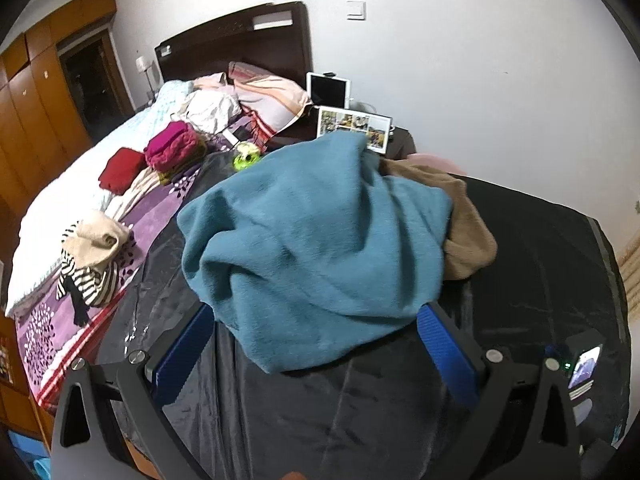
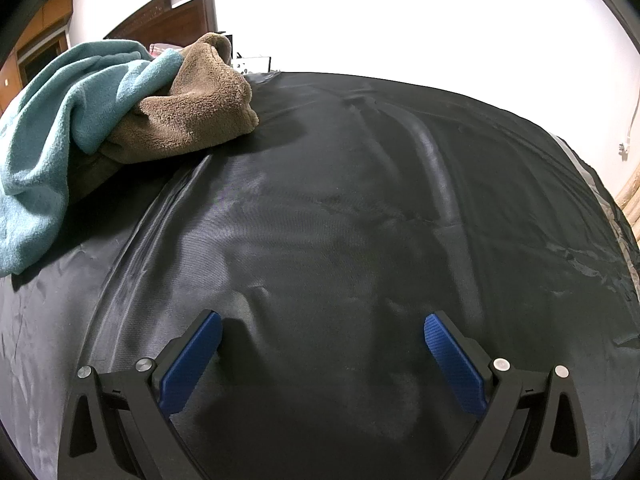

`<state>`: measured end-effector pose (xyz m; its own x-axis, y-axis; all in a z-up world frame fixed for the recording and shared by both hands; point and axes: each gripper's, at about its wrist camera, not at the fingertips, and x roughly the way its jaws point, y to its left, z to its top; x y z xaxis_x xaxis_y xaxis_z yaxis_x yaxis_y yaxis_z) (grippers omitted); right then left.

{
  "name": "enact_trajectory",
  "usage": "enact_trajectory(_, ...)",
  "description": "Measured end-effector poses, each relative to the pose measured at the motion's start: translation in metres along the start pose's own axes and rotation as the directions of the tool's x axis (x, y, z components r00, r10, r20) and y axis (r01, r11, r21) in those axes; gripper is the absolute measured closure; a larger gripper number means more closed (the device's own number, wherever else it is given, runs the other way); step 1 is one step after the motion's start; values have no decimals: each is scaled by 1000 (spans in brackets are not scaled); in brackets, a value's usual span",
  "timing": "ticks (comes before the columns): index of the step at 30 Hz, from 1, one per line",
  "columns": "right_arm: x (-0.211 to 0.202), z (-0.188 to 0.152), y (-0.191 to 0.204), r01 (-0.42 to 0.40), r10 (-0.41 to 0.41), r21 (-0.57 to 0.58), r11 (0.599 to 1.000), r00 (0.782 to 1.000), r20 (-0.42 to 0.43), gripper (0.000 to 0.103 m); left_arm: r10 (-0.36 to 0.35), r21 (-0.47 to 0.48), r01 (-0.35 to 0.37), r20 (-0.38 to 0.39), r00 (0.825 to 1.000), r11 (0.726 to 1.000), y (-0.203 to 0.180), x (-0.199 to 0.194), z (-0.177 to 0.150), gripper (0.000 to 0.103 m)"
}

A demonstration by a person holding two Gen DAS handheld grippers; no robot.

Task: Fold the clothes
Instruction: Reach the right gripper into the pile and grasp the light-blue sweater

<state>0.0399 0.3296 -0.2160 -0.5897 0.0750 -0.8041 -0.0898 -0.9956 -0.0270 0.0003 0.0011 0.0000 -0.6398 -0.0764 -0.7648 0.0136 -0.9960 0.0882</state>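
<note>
A crumpled teal fleece garment (image 1: 316, 216) lies heaped on a black sheet (image 1: 540, 264), partly over a brown fleece garment (image 1: 464, 220). My left gripper (image 1: 316, 320) is open, its blue pads either side of the teal garment's near edge, which hides the fingertips. In the right wrist view the teal garment (image 2: 68, 120) and the brown garment (image 2: 196, 108) sit at the far left. My right gripper (image 2: 322, 326) is open and empty, low over the bare black sheet (image 2: 360, 200), well to the right of the heap.
Left of the black sheet is a bed with a purple patterned cover (image 1: 52, 332), a striped garment (image 1: 90, 264), folded red (image 1: 122, 170) and magenta (image 1: 172, 146) clothes, pillows (image 1: 272, 96) and a dark headboard (image 1: 240, 44). A nightstand holds a tablet (image 1: 328, 90) and a photo frame (image 1: 356, 126). A device with a lit screen (image 1: 584, 364) is at right.
</note>
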Motion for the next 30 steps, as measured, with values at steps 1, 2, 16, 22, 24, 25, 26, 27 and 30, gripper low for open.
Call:
enact_trajectory(1, 1, 1, 0, 3, -3, 3, 1000, 1000, -2, 1, -1, 4, 1, -1, 1000, 1000, -1, 0, 0, 1)
enact_trajectory(2, 2, 2, 1, 5, -5, 7, 1000, 1000, -5, 1, -2, 8, 2, -2, 1000, 1000, -3, -1, 0, 1)
enact_trajectory(16, 11, 15, 3, 66, -63, 92, 994, 997, -37, 1, -30, -143, 0, -211, 977, 990, 116, 87, -12, 1)
enact_trajectory(22, 6, 38, 17, 120, -98, 163, 979, 986, -135, 1, -27, -178, -18, -244, 970, 984, 153, 109, -18, 1)
enact_trajectory(24, -7, 59, 36, 62, -50, 152, 986, 996, -79, 1, -27, -188, -22, -250, 968, 982, 164, 114, -20, 1)
enact_trajectory(25, -13, 70, 45, 33, -26, 145, 989, 998, -51, 1, -25, -193, -25, -252, 967, 981, 168, 114, -21, 1)
enact_trajectory(26, -19, 80, 55, 5, -1, 137, 991, 1000, -24, 1, -26, -200, -27, -254, 967, 979, 173, 116, -24, 1)
enact_trajectory(27, -25, 91, 64, -24, 24, 129, 991, 1000, 4, 1, -28, -208, -27, -257, 966, 978, 179, 119, -26, 1)
enact_trajectory(30, -44, 122, 93, -108, 100, 98, 989, 991, 85, 1, -27, -220, -33, -263, 964, 975, 189, 122, -33, 1)
